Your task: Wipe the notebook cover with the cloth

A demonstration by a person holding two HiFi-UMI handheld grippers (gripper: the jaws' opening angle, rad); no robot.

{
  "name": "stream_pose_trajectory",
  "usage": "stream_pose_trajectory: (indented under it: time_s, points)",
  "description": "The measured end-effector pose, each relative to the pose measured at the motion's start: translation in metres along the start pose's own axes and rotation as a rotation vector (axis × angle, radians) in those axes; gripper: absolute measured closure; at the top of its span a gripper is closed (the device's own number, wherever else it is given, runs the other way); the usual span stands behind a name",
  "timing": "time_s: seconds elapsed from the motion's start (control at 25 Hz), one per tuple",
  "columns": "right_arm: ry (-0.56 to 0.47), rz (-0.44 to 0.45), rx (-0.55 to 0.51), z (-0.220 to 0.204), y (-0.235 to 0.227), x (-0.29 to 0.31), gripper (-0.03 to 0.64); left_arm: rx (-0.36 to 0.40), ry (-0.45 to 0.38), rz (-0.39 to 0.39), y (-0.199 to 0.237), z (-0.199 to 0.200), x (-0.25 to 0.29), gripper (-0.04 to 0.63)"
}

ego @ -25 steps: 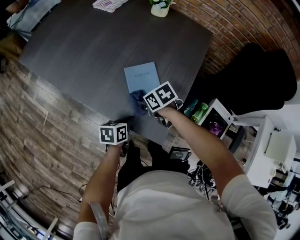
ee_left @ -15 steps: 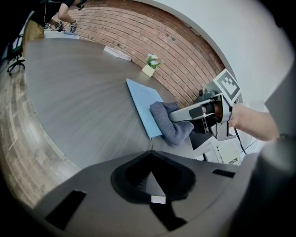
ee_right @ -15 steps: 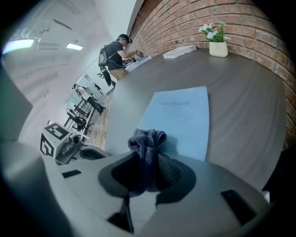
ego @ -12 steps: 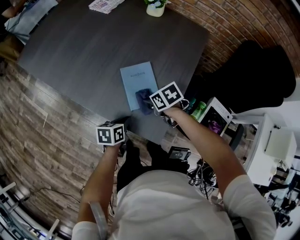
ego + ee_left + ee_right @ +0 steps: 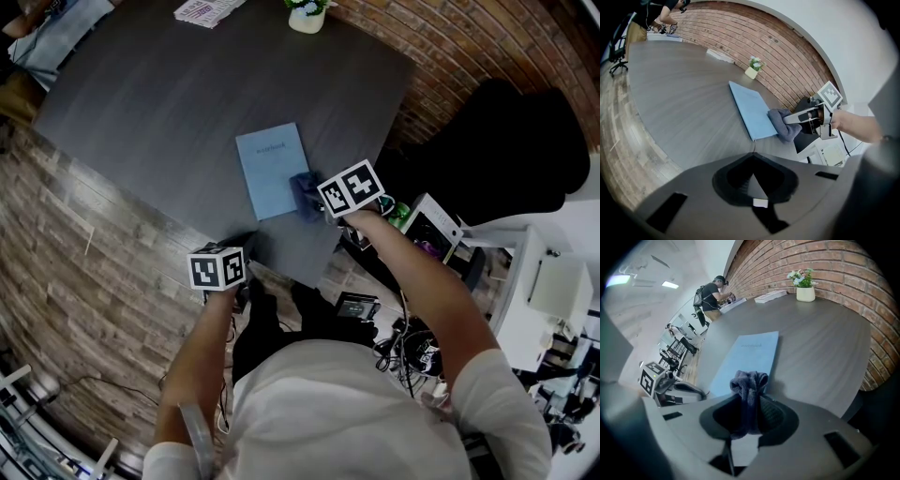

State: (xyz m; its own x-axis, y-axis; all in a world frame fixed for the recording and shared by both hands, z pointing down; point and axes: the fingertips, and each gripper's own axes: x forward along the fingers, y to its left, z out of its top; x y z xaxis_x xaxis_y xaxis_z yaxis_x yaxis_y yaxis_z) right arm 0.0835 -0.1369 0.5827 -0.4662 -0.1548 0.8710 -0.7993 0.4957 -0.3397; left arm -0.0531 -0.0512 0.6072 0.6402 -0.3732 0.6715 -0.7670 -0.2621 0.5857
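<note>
notebook (image 5: 271,171) pale blue; cloth (image 5: 305,193) dark blue-grey. table (image 5: 187,103) dark grey woodgrain. marker cube (image 5: 351,187) black-and-white squares.

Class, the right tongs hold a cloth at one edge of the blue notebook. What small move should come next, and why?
Probably slide the right tongs forward across the notebook with the cloth pressed down. The cloth is clamped in them and sits only at the cover's near corner, so most of the cover lies ahead of it.
</note>
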Motion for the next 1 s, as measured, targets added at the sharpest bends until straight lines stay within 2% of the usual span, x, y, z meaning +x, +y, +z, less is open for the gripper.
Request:
stream_pose_trajectory:
  time_s: [0.2,0.48,0.56,0.76,1.0]
  points:
    - [0.009,-0.048,-0.021,-0.003,-0.015,-0.01,0.512,0.005,-0.002,0.004,0.0,0.0,0.0,0.588]
    - [0.014,-0.178,-0.081,-0.001,-0.042,-0.033,0.514,0.013,0.003,0.009,0.0,0.0,0.0,0.588]
    - [-0.001,-0.189,-0.082,0.004,-0.045,-0.041,0.514,0.01,0.007,0.011,0.0,-0.001,0.0,0.588]
    - [-0.04,-0.143,-0.099,0.021,-0.027,-0.048,0.514,0.045,0.024,0.028,-0.003,-0.001,-0.001,0.588]
    - [-0.077,-0.018,-0.141,0.045,0.023,-0.032,0.514,0.062,-0.011,-0.018,-0.016,0.01,-0.001,0.588]
